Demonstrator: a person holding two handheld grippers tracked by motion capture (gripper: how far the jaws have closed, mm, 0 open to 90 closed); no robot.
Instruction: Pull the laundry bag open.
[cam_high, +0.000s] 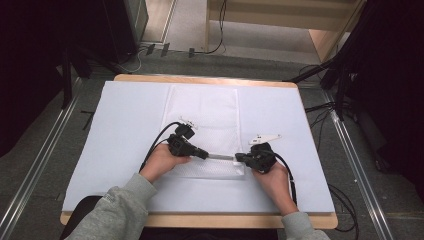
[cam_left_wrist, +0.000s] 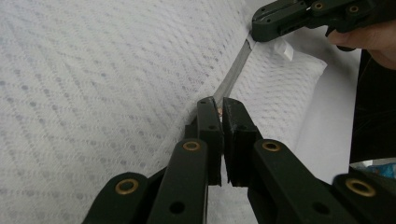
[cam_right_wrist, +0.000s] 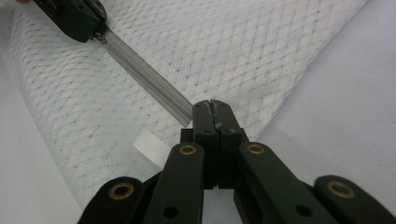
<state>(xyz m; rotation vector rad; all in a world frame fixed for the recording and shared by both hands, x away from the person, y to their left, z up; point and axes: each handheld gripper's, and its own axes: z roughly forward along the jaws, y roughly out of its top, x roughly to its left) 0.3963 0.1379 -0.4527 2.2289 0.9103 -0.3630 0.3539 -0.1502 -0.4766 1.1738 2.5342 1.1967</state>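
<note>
Both forearms come in over the near edge of the table (cam_high: 125, 102), grey sleeves at the wrists. The left hand (cam_high: 161, 161) holds the left gripper (cam_high: 204, 153) pointing right, jaws pinched together. The right hand (cam_high: 272, 176) holds the right gripper (cam_high: 239, 157) pointing left, jaws pressed together. The two tips face each other, near but apart.

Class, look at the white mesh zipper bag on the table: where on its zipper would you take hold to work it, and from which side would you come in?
Grip the zipper at its two ends: the pull under the left gripper and the end by the white tab under the right gripper. Come in level along the zipper line from each side, since the mesh bag lies flat and the strip is thin.
</note>
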